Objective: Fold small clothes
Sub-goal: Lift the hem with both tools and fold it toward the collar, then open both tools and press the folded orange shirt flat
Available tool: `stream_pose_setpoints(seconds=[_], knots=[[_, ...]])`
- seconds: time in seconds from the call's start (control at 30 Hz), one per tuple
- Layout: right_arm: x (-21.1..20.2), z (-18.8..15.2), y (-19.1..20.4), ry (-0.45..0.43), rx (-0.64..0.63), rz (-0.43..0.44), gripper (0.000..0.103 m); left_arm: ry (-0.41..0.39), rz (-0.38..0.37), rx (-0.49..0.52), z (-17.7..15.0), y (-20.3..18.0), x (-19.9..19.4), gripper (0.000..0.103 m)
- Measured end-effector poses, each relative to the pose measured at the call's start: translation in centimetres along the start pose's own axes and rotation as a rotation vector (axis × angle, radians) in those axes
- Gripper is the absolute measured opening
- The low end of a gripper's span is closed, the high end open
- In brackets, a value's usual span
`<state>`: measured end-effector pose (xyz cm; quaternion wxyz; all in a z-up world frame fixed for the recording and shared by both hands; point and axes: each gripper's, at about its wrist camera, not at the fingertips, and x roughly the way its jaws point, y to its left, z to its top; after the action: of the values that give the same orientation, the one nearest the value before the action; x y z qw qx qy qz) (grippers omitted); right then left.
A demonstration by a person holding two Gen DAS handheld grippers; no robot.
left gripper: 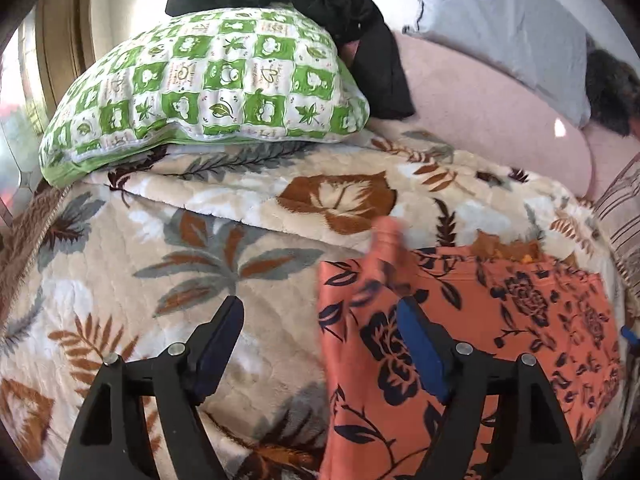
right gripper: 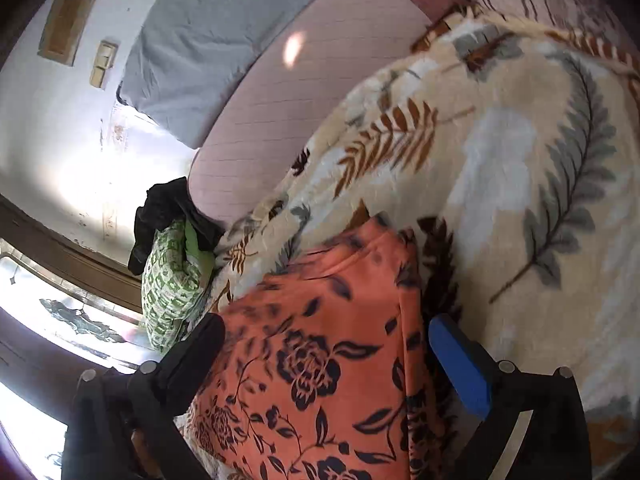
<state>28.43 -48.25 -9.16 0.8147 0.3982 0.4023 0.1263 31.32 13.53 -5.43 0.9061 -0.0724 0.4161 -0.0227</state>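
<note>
An orange garment with a dark flower print (left gripper: 472, 320) lies on the leaf-patterned blanket (left gripper: 180, 240), at the lower right of the left wrist view. A part of it near its far left corner is blurred. My left gripper (left gripper: 320, 308) is open above the garment's left edge; its right finger (left gripper: 420, 344) is over the cloth, its left finger over the blanket. In the right wrist view the garment (right gripper: 320, 340) fills the lower middle. My right gripper (right gripper: 324, 332) is open and hovers over it with a finger on either side.
A green-and-white checked pillow (left gripper: 208, 84) lies at the blanket's far end with black clothes (left gripper: 320, 0) on top. A pink mattress cover (left gripper: 480, 112) and a grey pillow (left gripper: 500, 28) lie at the far right. A window (right gripper: 60, 312) is at the left in the right wrist view.
</note>
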Motion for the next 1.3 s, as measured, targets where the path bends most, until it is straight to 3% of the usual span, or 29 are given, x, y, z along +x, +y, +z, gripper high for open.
stream_pose_setpoints(seconds=[0.1, 0.17, 0.23, 0.3, 0.33, 0.37, 0.4, 0.43, 0.47, 0.53, 0.67, 0.77, 0.87, 0.93, 0.97, 1.0, 1.03, 1.07, 1.1, 1.23, 1.3], knots=[[-1.0, -2.8, 0.2, 0.058, -0.166, -0.06, 0.103, -0.028, -0.107, 0.018, -3.2, 0.3, -3.7, 0.08], [-0.7, -4.0, 0.0, 0.12, -0.223, -0.107, 0.103, 0.008, -0.135, 0.075, -5.5, -0.8, -4.2, 0.08], [0.2, -4.1, 0.0, 0.139, -0.246, -0.121, 0.1, 0.084, -0.133, 0.121, -7.2, -2.1, -2.5, 0.082], [2.5, -4.3, -0.1, 0.195, -0.226, -0.112, 0.086, 0.233, -0.121, 0.136, -8.8, -3.3, 0.8, 0.082], [4.3, -4.8, -0.2, 0.253, -0.239, -0.175, 0.083, 0.259, -0.091, 0.148, -9.3, -3.8, 1.8, 0.081], [5.7, -5.2, -0.3, 0.299, -0.234, -0.244, 0.076, 0.222, -0.082, 0.181, -9.3, -4.5, 1.6, 0.053], [6.2, -5.3, 0.1, 0.311, -0.239, -0.285, 0.072, 0.251, -0.1, 0.191, -8.8, -4.9, 1.7, 0.025], [6.3, -5.0, 0.7, 0.334, -0.232, -0.304, 0.064, 0.287, -0.109, 0.158, -8.0, -5.0, 1.8, 0.018], [6.3, -4.7, 1.2, 0.367, -0.2, -0.265, 0.022, 0.285, -0.095, 0.17, -7.1, -5.5, 1.4, 0.018], [5.7, -4.6, 3.7, 0.363, -0.273, -0.306, 0.023, 0.238, -0.052, 0.224, -5.8, -6.7, -0.5, 0.018], [0.9, -4.7, 8.1, 0.269, -0.293, -0.221, 0.023, 0.097, -0.12, 0.181, -4.0, -6.7, -8.3, 0.018], [-3.5, -7.0, 10.7, 0.257, -0.354, -0.19, 0.023, 0.034, -0.159, 0.182, -5.8, -6.0, -15.0, 0.019], [-7.9, -10.8, 9.9, 0.264, -0.326, -0.146, 0.024, 0.069, -0.177, 0.15, -10.9, -4.2, -18.4, 0.026], [-8.6, -13.9, 7.3, 0.276, -0.3, -0.167, 0.035, 0.138, -0.164, 0.127, -15.2, -2.9, -16.5, 0.038], [-8.0, -15.5, 5.7, 0.304, -0.303, -0.174, 0.069, 0.2, -0.155, 0.118, -17.3, -2.1, -14.5, 0.048], [-6.7, -17.1, 3.6, 0.362, -0.286, -0.201, 0.103, 0.296, -0.099, 0.123, -19.4, -1.4, -11.9, 0.048], [-5.7, -18.2, 1.3, 0.4, -0.258, -0.296, 0.101, 0.353, -0.037, 0.129, -20.7, -0.7, -10.5, 0.048], [-5.6, -18.8, -0.2, 0.401, -0.231, -0.331, 0.099, 0.294, -0.069, 0.109, -21.0, -0.1, -11.2, 0.049], [-6.8, -18.7, 0.0, 0.326, -0.23, -0.28, 0.099, 0.254, -0.064, 0.087, -20.6, 0.2, -12.3, 0.049], [-11.1, -16.4, 2.9, 0.134, -0.235, -0.211, 0.099, 0.096, -0.048, 0.121, -17.3, -0.5, -16.3, 0.05], [-11.4, -14.9, 4.1, 0.101, -0.223, -0.139, 0.099, 0.066, -0.084, 0.133, -16.1, -1.4, -17.0, 0.055]])
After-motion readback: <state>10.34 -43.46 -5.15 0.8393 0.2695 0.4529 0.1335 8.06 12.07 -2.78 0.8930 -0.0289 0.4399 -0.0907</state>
